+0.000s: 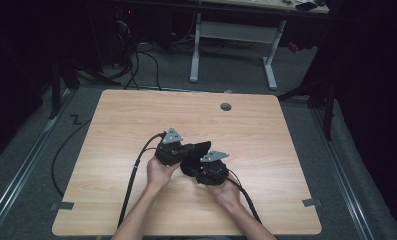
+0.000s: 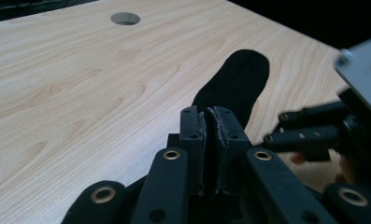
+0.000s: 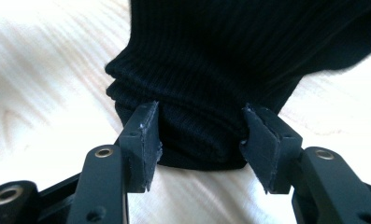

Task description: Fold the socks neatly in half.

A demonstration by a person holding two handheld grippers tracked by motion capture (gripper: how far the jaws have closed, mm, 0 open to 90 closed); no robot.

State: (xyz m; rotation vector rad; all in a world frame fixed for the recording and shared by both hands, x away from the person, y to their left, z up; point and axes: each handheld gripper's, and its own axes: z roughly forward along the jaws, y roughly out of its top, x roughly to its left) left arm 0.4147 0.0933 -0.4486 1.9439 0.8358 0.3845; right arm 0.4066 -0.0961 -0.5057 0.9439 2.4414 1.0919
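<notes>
- Your left claw (image 2: 210, 154) has its jaws pressed together, and a thin edge of the black sock (image 2: 237, 86) is pinched between the pads.
- Past those tips the sock runs away from you and lies flat on the wooden table (image 2: 80, 93), its rounded end farthest out.
- Your right claw (image 3: 199, 140) stands with its jaws apart; the ribbed, bunched end of the sock (image 3: 220, 70) sits in the gap between the two pads, close to both, but whether they touch it is hard to tell.
- From above, your left claw (image 1: 172, 149) and right claw (image 1: 207, 169) sit just beside each other near the middle of the table (image 1: 136, 110), with the sock (image 1: 198, 148) between them.
- Well beyond both claws, a round hole (image 1: 226, 106) sits near the table's far edge.
</notes>
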